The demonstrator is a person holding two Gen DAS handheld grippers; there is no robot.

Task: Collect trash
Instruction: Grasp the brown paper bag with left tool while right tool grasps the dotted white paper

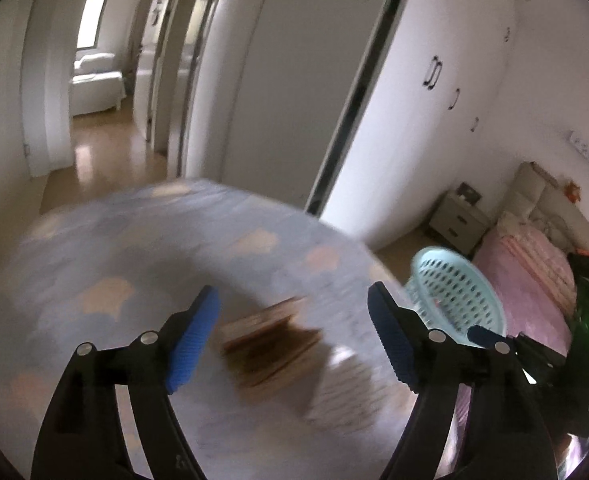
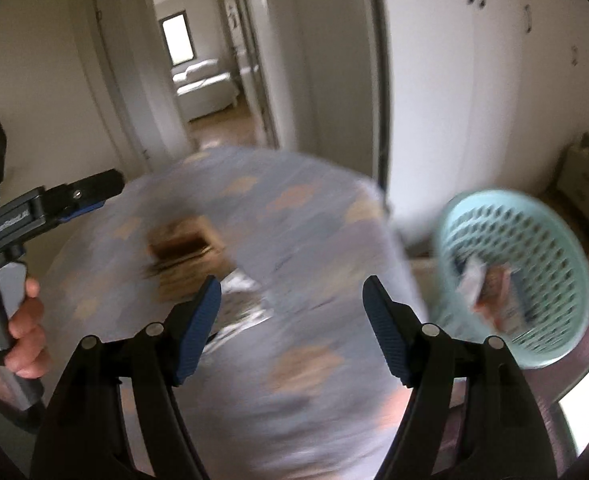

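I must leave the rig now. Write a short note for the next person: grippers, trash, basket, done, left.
Left gripper: open, holds nothing.
Right gripper: open, holds nothing.
Basket: pale blue, to the right of the bed, with a few wrappers already inside.
Still on the bed cover: a brown flat packet and a crumpled silvery wrapper beside it.
Left to do: pick up both and drop them in the basket. The pictures are blurred, so check first.

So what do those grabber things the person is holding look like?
Each gripper, the left gripper and the right gripper, has two black plastic fingers with round silver screws at the joints. The tips carry blue ribbed pads. In the right wrist view the left gripper shows from the side, black with small white lettering, too blurred to read, and a grey handle in the person's hand.
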